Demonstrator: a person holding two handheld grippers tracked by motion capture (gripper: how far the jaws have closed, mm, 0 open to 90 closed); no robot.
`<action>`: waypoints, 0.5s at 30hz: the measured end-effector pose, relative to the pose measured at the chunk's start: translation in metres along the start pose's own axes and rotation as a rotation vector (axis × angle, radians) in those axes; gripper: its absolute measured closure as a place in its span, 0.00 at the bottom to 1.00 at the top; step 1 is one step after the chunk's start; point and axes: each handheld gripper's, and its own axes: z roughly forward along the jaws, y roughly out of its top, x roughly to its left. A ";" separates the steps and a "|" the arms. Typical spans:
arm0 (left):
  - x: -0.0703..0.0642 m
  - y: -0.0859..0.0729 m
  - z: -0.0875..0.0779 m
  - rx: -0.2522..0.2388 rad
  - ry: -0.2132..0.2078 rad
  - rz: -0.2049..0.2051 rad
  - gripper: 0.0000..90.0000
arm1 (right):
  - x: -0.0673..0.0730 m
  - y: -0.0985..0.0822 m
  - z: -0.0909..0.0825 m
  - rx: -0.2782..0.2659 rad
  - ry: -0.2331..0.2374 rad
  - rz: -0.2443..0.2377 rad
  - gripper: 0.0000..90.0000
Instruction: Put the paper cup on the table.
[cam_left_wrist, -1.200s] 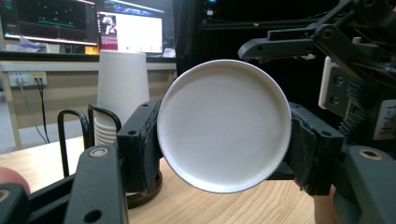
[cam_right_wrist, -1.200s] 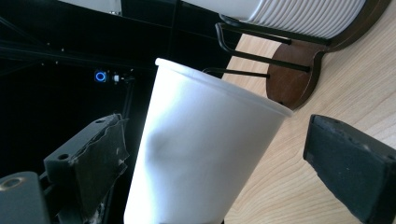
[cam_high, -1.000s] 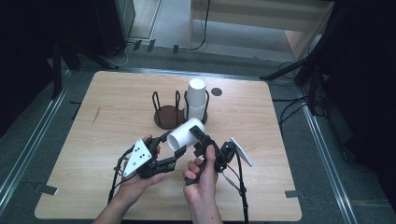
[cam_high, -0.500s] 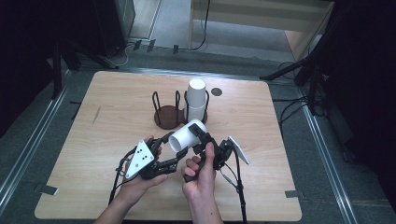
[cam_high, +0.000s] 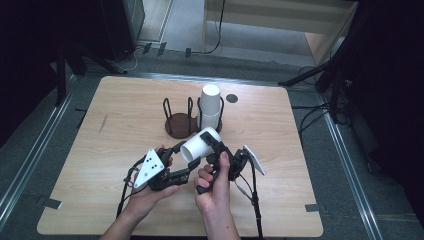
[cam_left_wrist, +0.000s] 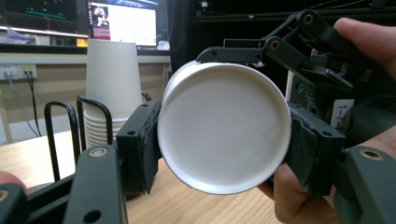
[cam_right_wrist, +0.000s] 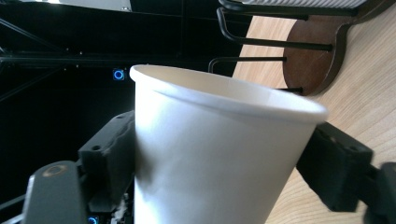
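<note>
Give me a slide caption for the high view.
Both grippers, left and right, clamp one white paper cup above the table.

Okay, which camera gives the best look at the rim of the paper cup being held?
The right gripper view: the paper cup fills it, with the rolled rim seen edge-on. The left gripper view shows the paper cup's base clamped between black jaws. The high view shows it small, lying sideways between both grippers.

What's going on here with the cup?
A person holds a white paper cup on its side above the wooden table. The left claw clamps it near its base. The right claw has just been closing around its wall. A stack of cups stands in the wire holder behind.
</note>
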 end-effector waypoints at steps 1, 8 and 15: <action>0.000 0.000 0.000 0.013 -0.001 -0.003 0.38 | 0.001 0.000 0.000 -0.004 0.000 -0.003 0.25; 0.004 0.007 -0.002 0.098 -0.001 -0.030 0.37 | -0.002 0.002 -0.001 -0.015 0.025 -0.048 0.31; 0.012 0.010 -0.006 0.119 0.012 -0.099 0.21 | -0.002 0.006 -0.002 -0.071 0.018 -0.169 0.32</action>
